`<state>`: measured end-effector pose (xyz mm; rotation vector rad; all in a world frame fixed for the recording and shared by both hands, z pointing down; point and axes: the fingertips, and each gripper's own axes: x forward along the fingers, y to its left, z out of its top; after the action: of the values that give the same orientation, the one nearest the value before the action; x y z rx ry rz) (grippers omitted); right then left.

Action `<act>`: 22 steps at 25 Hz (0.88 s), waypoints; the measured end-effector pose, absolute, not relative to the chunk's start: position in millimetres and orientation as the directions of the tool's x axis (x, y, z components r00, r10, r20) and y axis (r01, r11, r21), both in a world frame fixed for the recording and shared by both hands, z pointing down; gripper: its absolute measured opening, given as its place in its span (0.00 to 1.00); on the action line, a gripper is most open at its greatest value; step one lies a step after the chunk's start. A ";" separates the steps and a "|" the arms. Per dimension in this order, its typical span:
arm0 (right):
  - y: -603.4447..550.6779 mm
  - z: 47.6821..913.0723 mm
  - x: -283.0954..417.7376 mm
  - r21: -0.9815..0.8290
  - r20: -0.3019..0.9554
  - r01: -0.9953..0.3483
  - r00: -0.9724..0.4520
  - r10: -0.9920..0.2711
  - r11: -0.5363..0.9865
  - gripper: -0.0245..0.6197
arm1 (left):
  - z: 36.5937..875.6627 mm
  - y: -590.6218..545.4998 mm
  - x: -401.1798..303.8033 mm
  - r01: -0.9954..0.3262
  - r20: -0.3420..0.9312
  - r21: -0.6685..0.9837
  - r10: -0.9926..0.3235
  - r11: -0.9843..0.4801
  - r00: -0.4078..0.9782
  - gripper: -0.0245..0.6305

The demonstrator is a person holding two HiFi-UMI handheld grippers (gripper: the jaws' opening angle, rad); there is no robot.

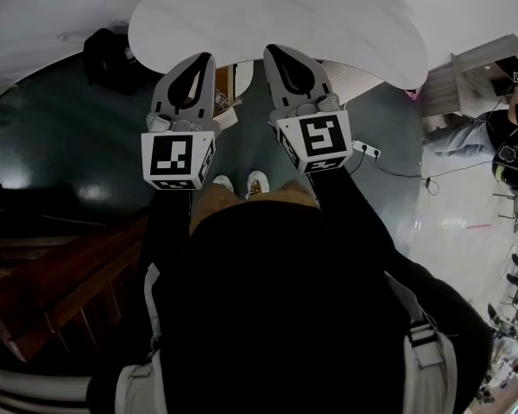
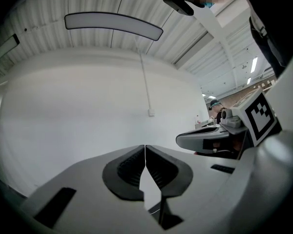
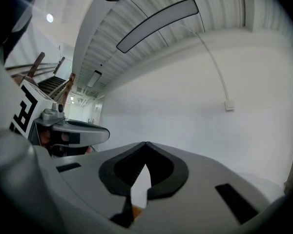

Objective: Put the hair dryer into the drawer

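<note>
Neither a hair dryer nor a drawer shows in any view. In the head view my left gripper [image 1: 209,56] and right gripper [image 1: 268,50] are held side by side, level, in front of my body, and both point toward a white rounded surface [image 1: 276,15]. The left gripper [image 2: 145,146] is shut, its pads meeting with nothing between them. The right gripper [image 3: 145,143] is shut too, and empty. Each gripper view also catches the other gripper beside it: the right gripper [image 2: 205,140] and the left gripper [image 3: 83,130].
A plain white wall [image 2: 88,106] with a thin cable duct fills both gripper views. The floor is dark, with a power strip [image 1: 369,151] on it. Dark wooden stairs or furniture [image 1: 60,283] stand at lower left. A person [image 1: 501,145] is at far right.
</note>
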<state>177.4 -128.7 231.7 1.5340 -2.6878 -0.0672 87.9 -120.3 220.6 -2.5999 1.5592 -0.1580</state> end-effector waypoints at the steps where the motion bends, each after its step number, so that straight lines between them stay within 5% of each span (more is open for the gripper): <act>1: -127.5 232.8 177.4 0.061 0.022 -0.859 -0.508 -0.861 0.508 0.08 | 222.0 -118.6 90.2 -0.869 0.037 -0.145 -0.881 -0.472 0.472 0.07; 22: -120.9 235.0 190.3 0.076 0.024 -0.857 -0.509 -0.861 0.509 0.08 | 225.6 -116.6 111.1 -0.852 0.046 -0.151 -0.865 -0.501 0.500 0.07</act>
<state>190.3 -120.9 235.0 1.5256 -2.6771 -0.0838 111.1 -116.6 225.6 -2.6257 1.5080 -0.1758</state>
